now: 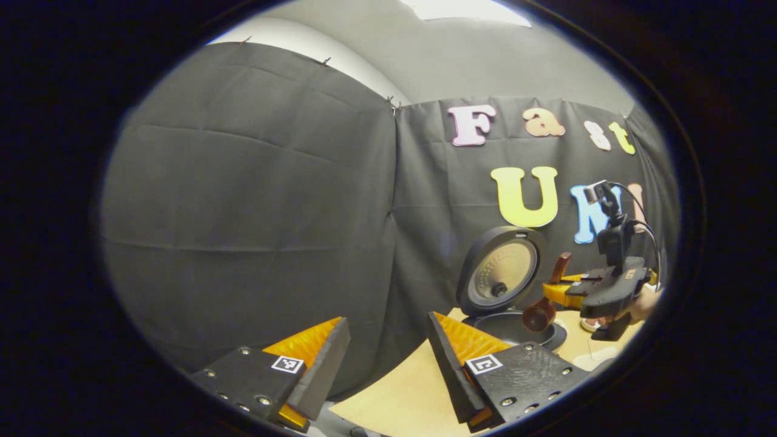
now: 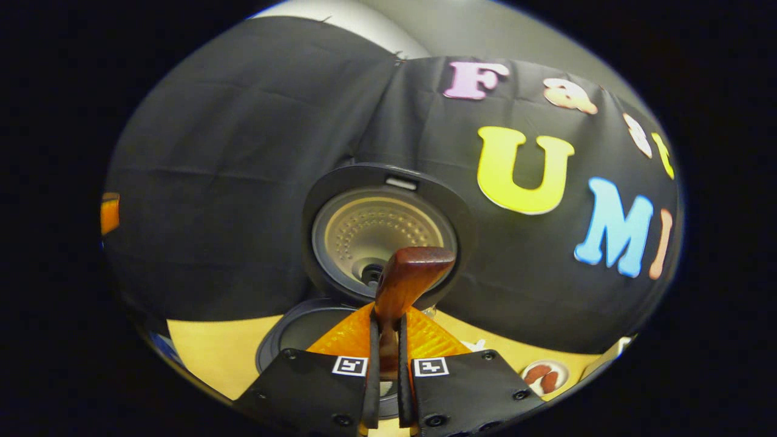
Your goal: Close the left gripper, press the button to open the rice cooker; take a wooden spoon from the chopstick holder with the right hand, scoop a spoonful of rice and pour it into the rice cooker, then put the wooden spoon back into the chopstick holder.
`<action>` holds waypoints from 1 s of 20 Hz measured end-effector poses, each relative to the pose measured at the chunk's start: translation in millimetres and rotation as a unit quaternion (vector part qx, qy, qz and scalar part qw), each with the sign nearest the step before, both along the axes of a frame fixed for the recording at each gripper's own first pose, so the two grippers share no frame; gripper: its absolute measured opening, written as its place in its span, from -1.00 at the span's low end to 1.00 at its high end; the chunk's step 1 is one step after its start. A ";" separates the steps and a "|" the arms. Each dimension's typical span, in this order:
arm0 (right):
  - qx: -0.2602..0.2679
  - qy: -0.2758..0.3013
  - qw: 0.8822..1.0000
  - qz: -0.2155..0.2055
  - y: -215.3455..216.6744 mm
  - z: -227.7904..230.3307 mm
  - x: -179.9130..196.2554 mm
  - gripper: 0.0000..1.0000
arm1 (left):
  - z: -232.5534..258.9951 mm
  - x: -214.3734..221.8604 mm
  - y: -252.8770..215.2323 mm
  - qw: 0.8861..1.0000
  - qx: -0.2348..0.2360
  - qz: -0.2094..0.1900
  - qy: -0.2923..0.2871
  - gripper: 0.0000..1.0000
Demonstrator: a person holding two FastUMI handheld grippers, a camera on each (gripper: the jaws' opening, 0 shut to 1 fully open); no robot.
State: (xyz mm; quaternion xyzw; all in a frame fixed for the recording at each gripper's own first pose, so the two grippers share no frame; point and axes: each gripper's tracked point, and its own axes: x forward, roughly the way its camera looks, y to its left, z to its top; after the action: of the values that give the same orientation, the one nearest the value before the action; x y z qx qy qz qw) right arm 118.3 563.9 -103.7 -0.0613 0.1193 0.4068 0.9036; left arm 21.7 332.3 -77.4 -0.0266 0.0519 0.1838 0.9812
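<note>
Your right gripper [image 2: 388, 355] pinching brown wooden spoon [image 2: 403, 285] by handle, both fingers pressed on it. Spoon bowl hangs over open pot of black round rice cooker [image 1: 513, 328], tilted down. Cooker lid [image 1: 499, 270] upright. Your left gripper [image 1: 388, 355] spread wide, holding nothing, off to cooker's side above tan wooden table [image 1: 400, 394].
</note>
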 end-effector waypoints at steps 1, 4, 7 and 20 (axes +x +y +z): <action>0.019 0.023 1.000 -0.010 -6.4 4.6 1.0 -0.72 | -2.5 -2.0 0.7 1.000 0.000 -0.004 -0.002 0.55; 0.071 0.078 0.994 -0.041 -33.0 16.6 6.4 -0.72 | 8.1 7.9 -13.9 1.000 0.001 -0.022 -0.008 0.55; 0.117 0.120 0.983 -0.068 -61.0 25.7 12.6 -0.73 | 12.8 29.7 -37.2 0.999 0.001 -0.045 -0.015 0.55; 0.133 0.112 0.960 -0.218 -240.3 27.6 39.6 -0.65 | 38.2 84.3 -142.7 0.988 -0.007 -0.150 -0.044 0.63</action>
State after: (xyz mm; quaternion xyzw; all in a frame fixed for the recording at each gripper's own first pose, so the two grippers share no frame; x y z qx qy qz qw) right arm 157.9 323.5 -76.1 0.1332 0.1754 0.2166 0.9511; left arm 106.0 189.6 -39.2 -0.0332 0.0130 0.0327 0.9988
